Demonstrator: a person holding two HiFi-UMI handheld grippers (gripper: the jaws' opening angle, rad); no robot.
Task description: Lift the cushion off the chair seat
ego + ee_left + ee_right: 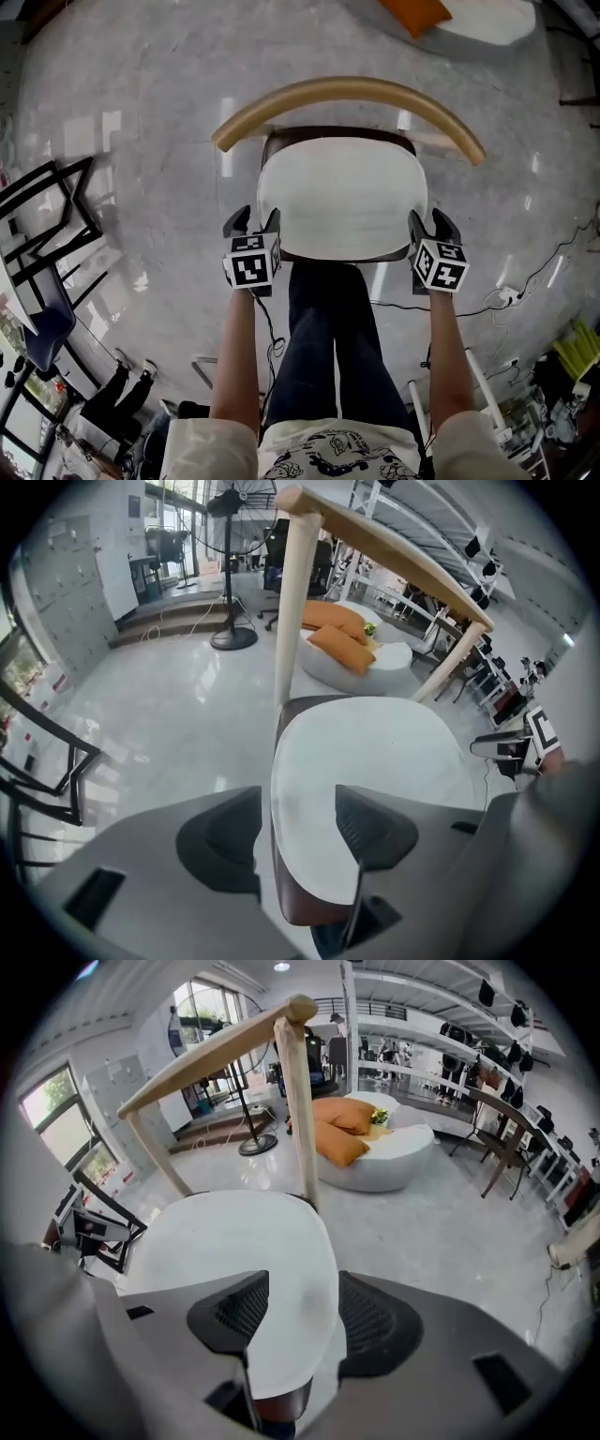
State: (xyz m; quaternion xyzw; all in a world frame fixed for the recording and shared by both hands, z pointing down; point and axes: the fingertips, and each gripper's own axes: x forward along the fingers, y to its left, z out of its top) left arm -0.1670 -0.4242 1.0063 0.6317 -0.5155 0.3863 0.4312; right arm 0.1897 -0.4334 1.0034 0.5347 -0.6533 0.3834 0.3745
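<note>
While cushion (342, 197) is laid flat on chair seat (298, 907), left gripper (256, 217) and right gripper (430, 221) are set astride its side edges, jaws parted wide, nothing clamped.

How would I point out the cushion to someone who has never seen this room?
Find the wooden chair with the curved pale backrest on the grey floor. The cushion is the rounded white pad on its dark brown seat, the chair's only white part.
</note>
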